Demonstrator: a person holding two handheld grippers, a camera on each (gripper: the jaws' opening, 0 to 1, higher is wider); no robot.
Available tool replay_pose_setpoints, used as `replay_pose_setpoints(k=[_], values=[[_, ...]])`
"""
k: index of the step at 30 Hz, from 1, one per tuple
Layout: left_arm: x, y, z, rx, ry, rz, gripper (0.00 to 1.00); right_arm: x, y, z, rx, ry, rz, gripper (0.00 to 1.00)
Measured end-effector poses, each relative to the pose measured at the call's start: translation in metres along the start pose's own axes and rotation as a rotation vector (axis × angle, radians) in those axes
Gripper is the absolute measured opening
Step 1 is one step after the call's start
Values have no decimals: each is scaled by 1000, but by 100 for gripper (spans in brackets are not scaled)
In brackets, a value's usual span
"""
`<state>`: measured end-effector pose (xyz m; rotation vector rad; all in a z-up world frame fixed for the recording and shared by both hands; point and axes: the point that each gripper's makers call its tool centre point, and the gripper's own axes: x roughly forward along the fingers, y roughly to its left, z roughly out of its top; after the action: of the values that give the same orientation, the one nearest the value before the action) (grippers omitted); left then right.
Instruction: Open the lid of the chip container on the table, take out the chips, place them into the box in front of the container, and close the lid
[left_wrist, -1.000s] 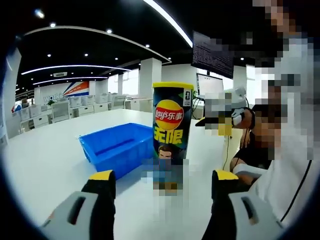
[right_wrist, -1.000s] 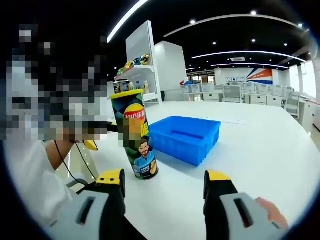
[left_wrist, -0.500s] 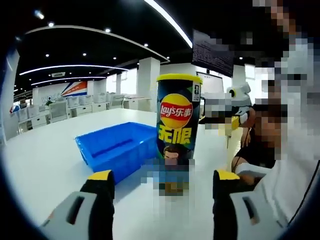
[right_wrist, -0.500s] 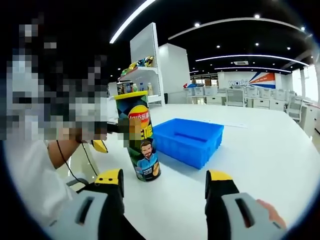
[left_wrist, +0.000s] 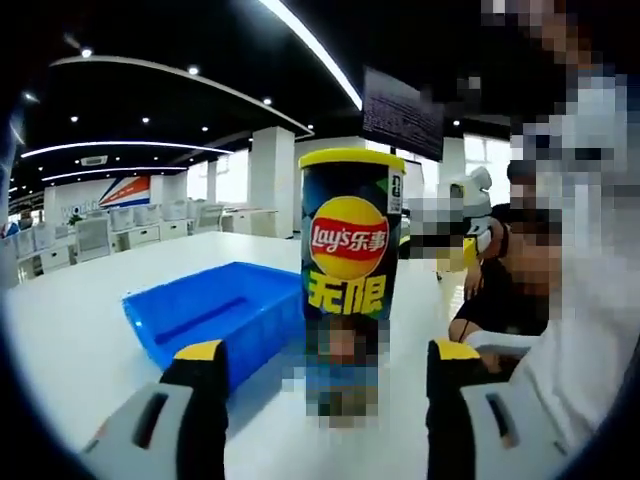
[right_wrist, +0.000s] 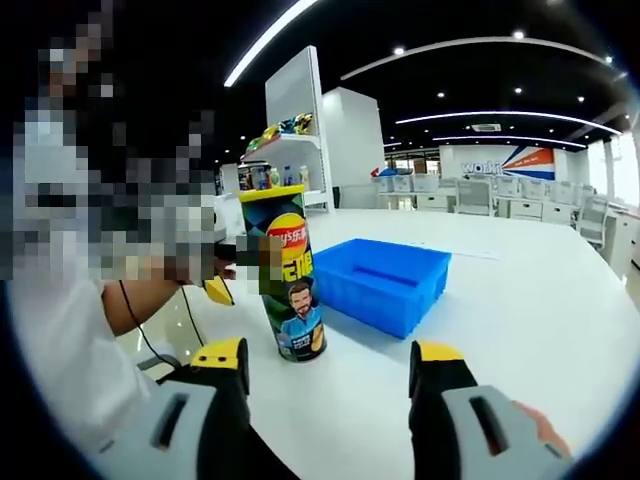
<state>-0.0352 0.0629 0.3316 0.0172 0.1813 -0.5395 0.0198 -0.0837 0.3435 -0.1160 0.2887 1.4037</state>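
Note:
A tall dark chip can (left_wrist: 347, 270) with a yellow lid (left_wrist: 352, 159) stands upright on the white table (left_wrist: 70, 330), lid on. My left gripper (left_wrist: 318, 372) is open, its yellow-tipped jaws low and on either side of the can, a short way in front of it. A blue box (left_wrist: 210, 318) lies just behind and left of the can. In the right gripper view the same chip can (right_wrist: 288, 275) stands left of centre with the blue box (right_wrist: 385, 281) beside it. My right gripper (right_wrist: 325, 372) is open and empty, well short of the can. The left gripper (right_wrist: 215, 287) peeks from behind the can.
A person in white (left_wrist: 585, 290) sits close to the table's edge, right of the can in the left gripper view. The white table (right_wrist: 540, 310) stretches wide beyond the box. Shelves (right_wrist: 285, 150) and office desks stand far behind.
The left gripper view has moved closer to the can, which now looms larger and more centred between the jaws. The right gripper view has crept slightly nearer. Both grippers stay open.

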Motion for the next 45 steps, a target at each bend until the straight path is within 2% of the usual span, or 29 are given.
replay_pose_setpoints(k=[5,7,12,16,20,25,33,38,45], values=[[5,-3,-1,17,-8,-30,82,0,1,-1,-2,3,2,64],[8,-4,-1,52,-10,-42,82,0,1,-1,2,5,6,64],[14,-6,0,59,-30,-91,82,0,3,0,-4,1,14,61],[20,-6,2,52,-53,-116,81,-1,4,0,3,-4,23,61],[27,-13,4,32,-92,-181,81,0,2,-1,0,4,18,61],[34,-11,0,33,-90,-206,80,0,4,-2,1,10,29,62],[34,-15,5,33,-136,-284,80,0,0,-4,0,16,26,62],[43,-12,-1,11,-125,-293,77,2,1,-3,1,14,36,62],[52,-19,-4,-30,-127,-330,71,4,2,-4,3,18,44,61]])
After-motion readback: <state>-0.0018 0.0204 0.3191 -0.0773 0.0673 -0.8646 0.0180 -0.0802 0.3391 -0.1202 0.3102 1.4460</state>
